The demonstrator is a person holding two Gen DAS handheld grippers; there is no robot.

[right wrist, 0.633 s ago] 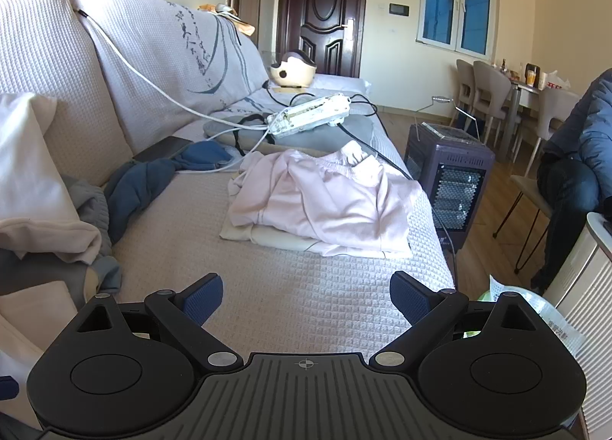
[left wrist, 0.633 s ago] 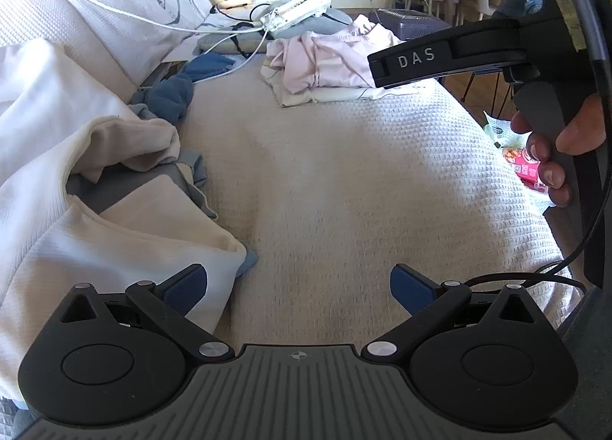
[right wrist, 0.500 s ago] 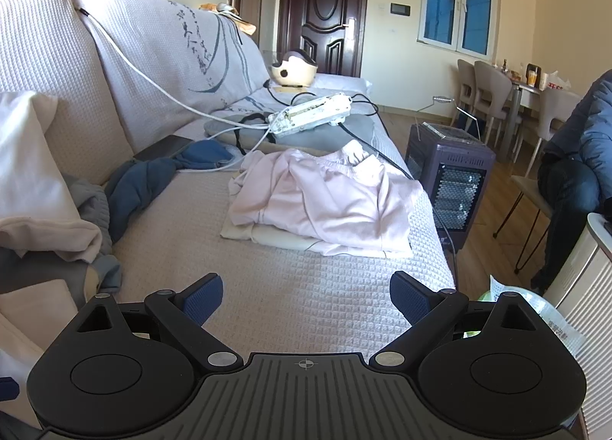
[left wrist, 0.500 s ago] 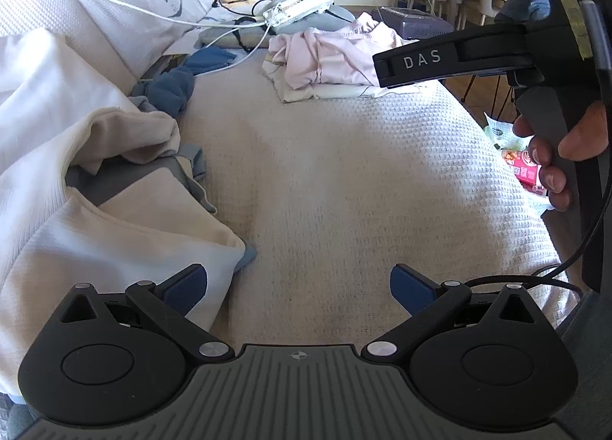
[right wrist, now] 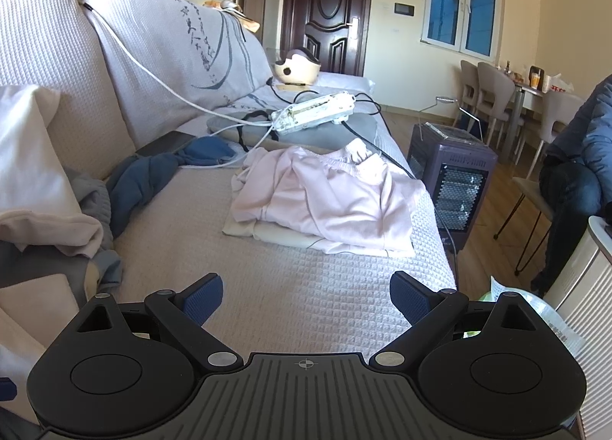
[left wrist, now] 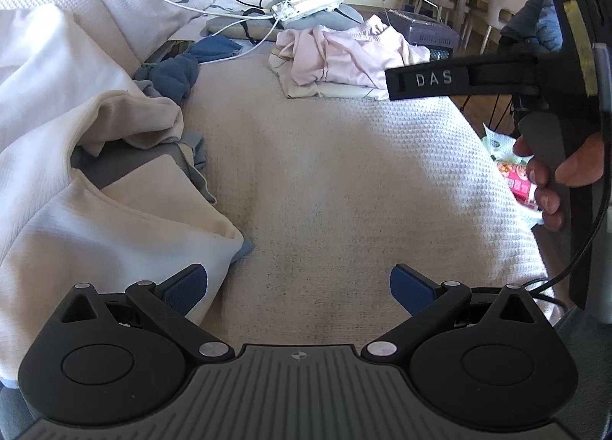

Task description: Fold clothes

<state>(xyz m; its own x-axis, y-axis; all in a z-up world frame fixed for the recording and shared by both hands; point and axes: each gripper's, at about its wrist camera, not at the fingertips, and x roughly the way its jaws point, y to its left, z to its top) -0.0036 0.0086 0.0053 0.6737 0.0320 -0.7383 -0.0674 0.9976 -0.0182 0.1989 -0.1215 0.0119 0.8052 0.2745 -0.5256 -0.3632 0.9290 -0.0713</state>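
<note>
Two spread grippers over a sofa strewn with laundry.
Left wrist view: left gripper (left wrist: 298, 289) released, nothing between its blue pads, beside the crumpled white and cream clothes heap (left wrist: 69, 172). Right wrist view: right gripper (right wrist: 306, 296) released, empty; pale pink folded garment (right wrist: 329, 199) lies ahead on the cream waffle-weave sofa cover (right wrist: 306, 287).

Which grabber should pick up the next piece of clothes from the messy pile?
Probably the left. The left gripper hangs open right beside the rumpled pile of white and cream clothes, one pad almost at its edge. The right gripper, also open, faces bare sofa cover and the folded pale pink garment.
</note>
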